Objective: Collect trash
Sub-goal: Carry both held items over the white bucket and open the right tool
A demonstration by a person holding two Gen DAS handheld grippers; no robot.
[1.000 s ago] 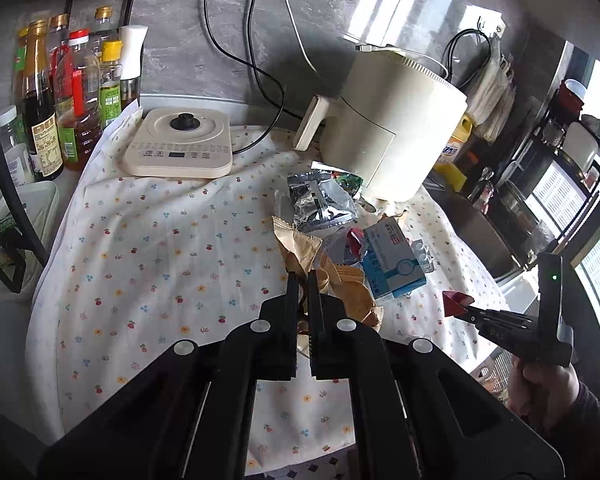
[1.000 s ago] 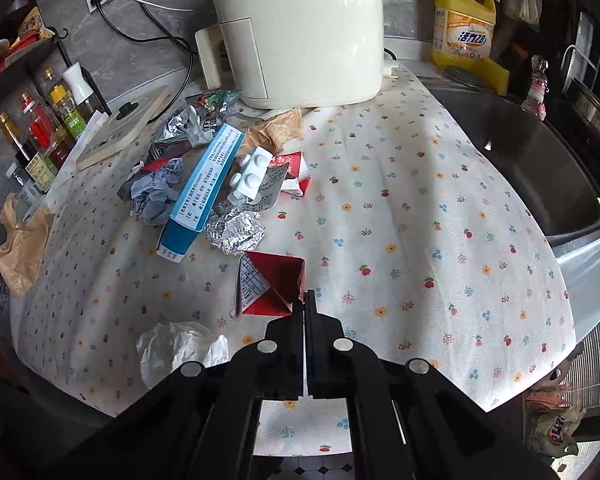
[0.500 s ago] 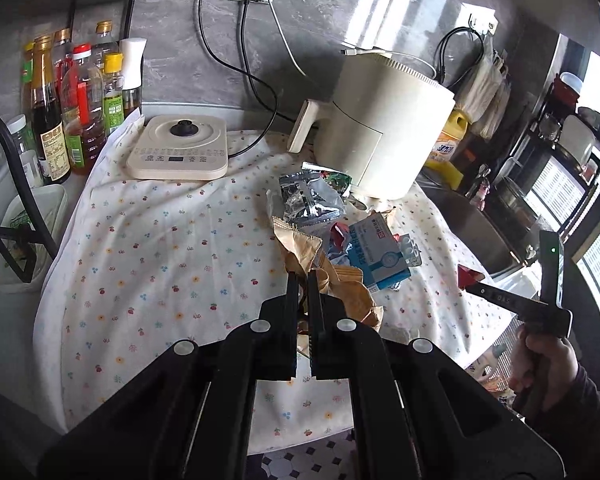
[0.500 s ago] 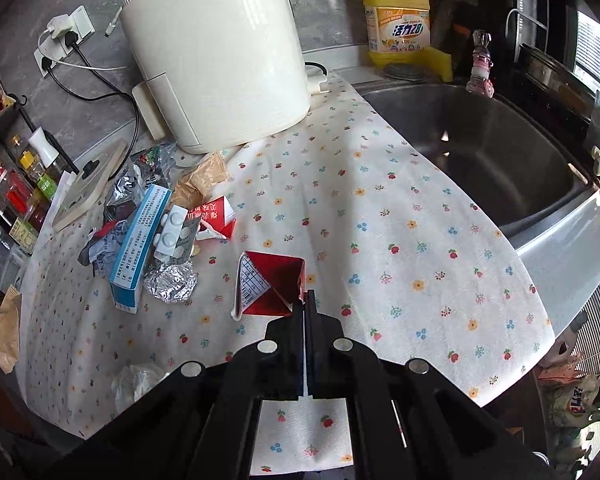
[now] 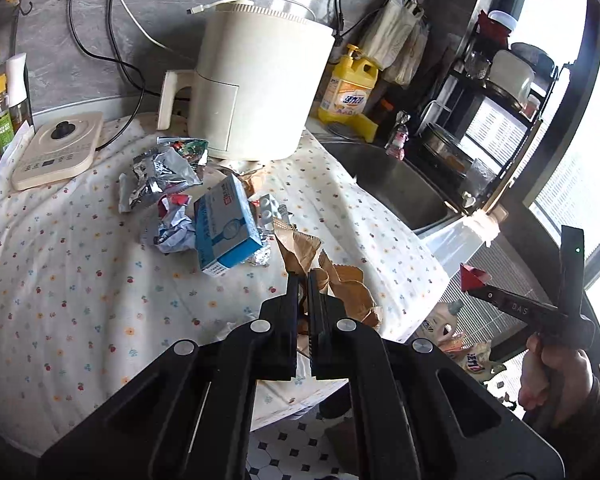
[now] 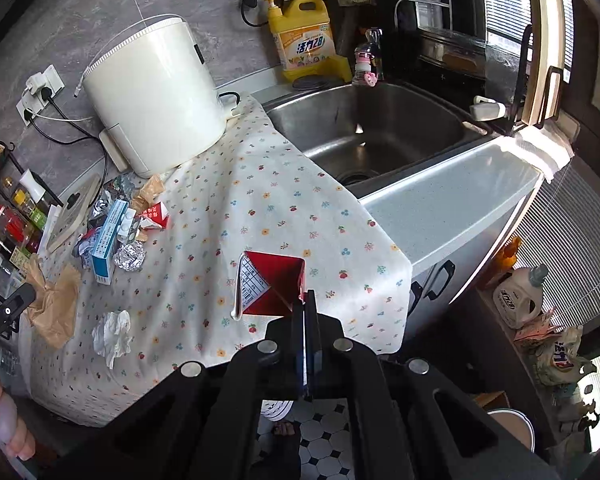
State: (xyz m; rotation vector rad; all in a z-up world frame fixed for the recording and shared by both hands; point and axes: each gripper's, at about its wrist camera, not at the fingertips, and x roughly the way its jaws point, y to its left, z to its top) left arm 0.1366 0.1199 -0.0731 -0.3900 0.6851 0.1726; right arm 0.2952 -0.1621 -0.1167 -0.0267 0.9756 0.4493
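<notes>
My left gripper (image 5: 304,277) is shut on a crumpled brown paper bag (image 5: 340,288), held over the front edge of the flowered tablecloth (image 5: 80,280). My right gripper (image 6: 305,299) is shut on the edge of an opened red carton (image 6: 274,286), lifted above the cloth's corner near the sink. On the cloth lie a blue box (image 5: 224,228), a foil wrapper (image 5: 160,176), crumpled paper (image 5: 172,234), a blister pack (image 5: 268,205), a foil ball (image 6: 130,258), a red-and-white carton (image 6: 154,216) and a white tissue (image 6: 112,332).
A cream air fryer (image 5: 256,84) and a flat cooker (image 5: 56,148) stand at the back of the cloth. The steel sink (image 6: 380,128) and a yellow detergent bottle (image 6: 304,40) are to the right. Detergent bottles (image 6: 516,296) stand on the tiled floor (image 6: 320,436).
Both grippers have swung right, toward the table's front corner and sink side, each keeping its trash. The red carton has come up off the cloth.
</notes>
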